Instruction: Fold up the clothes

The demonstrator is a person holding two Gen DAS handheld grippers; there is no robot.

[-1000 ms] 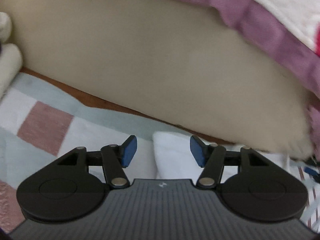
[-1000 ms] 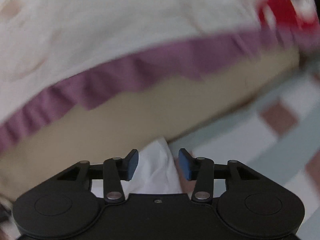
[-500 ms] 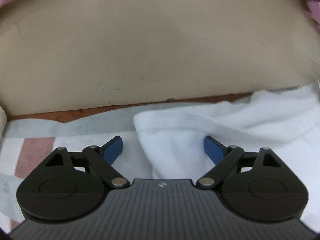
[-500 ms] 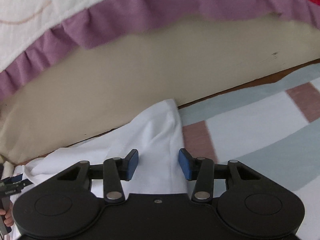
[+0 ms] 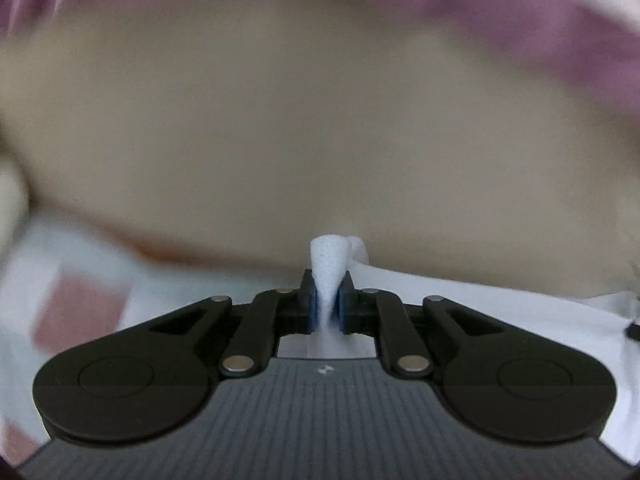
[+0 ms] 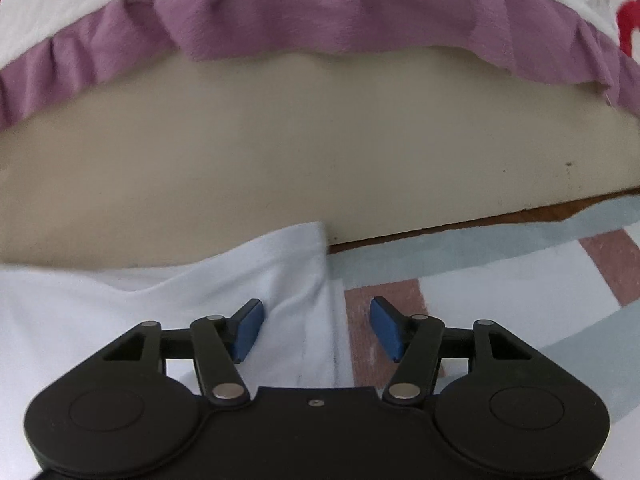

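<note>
No readable text, labels, brands or numbers anywhere, left view blurred

the white garment (image 6: 256, 276) is soft matt cloth, with a fine pebbly knit where it bunches up (image 5: 329, 264). the left gripper (image 5: 328, 312) and right gripper (image 6: 316, 330) are matt black plastic with shiny metal pins and blue pads (image 6: 246, 330), rubbery perhaps. the checked sheet (image 6: 500, 276) is flat woven cloth; the purple frill (image 6: 320, 12) looks plush.
</note>
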